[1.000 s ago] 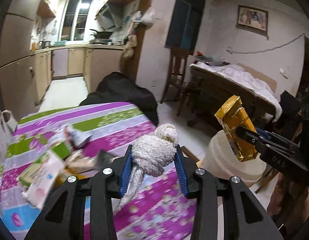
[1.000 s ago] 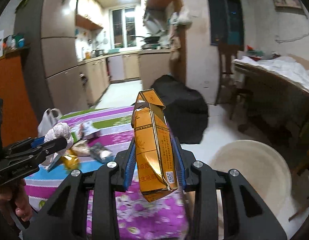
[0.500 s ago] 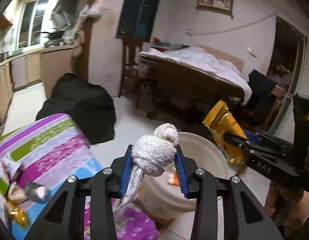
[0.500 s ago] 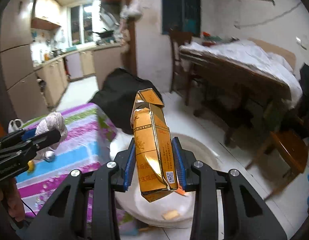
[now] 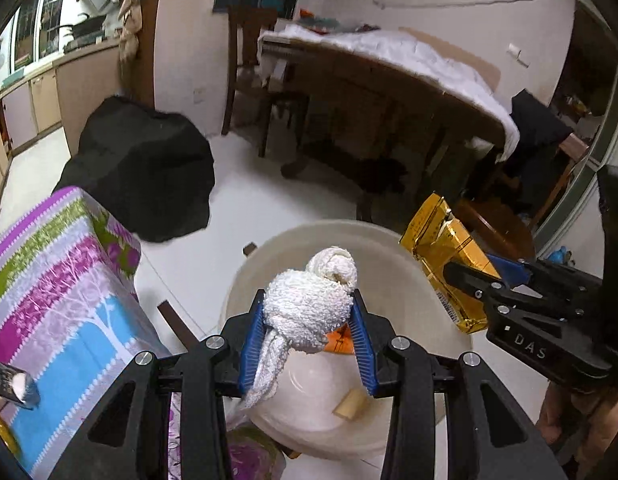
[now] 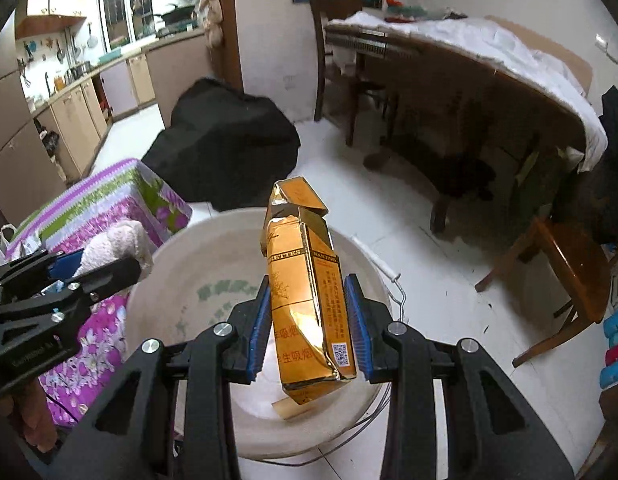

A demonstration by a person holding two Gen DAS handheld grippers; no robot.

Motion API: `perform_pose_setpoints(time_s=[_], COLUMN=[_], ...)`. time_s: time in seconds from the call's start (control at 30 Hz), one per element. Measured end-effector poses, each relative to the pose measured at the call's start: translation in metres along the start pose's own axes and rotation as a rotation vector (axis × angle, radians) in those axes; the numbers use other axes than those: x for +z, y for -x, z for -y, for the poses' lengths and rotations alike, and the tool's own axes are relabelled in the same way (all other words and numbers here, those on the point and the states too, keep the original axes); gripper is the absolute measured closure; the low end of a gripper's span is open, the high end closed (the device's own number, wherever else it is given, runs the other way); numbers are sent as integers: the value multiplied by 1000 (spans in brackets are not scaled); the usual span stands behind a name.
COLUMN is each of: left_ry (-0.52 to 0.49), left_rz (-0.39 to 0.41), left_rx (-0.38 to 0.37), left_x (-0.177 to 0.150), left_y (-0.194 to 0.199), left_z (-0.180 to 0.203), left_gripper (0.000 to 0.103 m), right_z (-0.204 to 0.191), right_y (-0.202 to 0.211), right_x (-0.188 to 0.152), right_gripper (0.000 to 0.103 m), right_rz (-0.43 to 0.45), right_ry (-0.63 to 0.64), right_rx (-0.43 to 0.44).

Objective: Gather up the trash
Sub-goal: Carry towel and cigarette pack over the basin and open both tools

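My left gripper [image 5: 307, 316] is shut on a knotted white rag [image 5: 309, 304], whose tail hangs down between the fingers. It hovers above the cream plastic bucket [image 5: 393, 240] standing on the floor. My right gripper [image 6: 309, 312] is shut on a gold cigarette pack [image 6: 309, 300], upright, over the same bucket [image 6: 165, 280]. The pack [image 5: 445, 256] and right gripper show at the right of the left wrist view. The rag [image 6: 117, 244] and left gripper show at the left of the right wrist view. An orange scrap [image 5: 341, 340] and a tan piece [image 5: 351, 404] lie in the bucket.
A table with a striped purple, green and blue cloth [image 5: 57, 292] stands left of the bucket, with wrappers [image 5: 13, 380] at its near edge. A black covered mass [image 5: 145, 172] sits behind it. A wooden bed [image 5: 389, 80], a chair [image 5: 249, 72] and a stool [image 6: 565, 264] stand beyond on white floor.
Both grippers have swung right, away from the table, and tilted down over the bucket. Each still grips its item; the littered tabletop has slid out to the left.
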State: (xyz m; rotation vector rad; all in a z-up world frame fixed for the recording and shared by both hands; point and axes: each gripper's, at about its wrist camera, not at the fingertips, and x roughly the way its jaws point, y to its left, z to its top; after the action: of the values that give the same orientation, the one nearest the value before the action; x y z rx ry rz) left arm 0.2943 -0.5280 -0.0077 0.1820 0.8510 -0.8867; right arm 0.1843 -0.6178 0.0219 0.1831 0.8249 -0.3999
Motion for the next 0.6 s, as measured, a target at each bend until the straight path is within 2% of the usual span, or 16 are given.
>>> perform_pose_setpoints(time_s=[0.2,0.6], left_ry=[10,7], left_rz=[-51,-57], left_rx=[10,22], left_x=[-13,-19], left_y=[-28,-40], left_z=[-11,-19], left_gripper=[62,59], right_z=[7,12], right_y=[-14,-17], right_x=[0,4], right_gripper=[69,67], right_rz=[-28,-25], right_ry=[-5,2], right_rx=[12,21])
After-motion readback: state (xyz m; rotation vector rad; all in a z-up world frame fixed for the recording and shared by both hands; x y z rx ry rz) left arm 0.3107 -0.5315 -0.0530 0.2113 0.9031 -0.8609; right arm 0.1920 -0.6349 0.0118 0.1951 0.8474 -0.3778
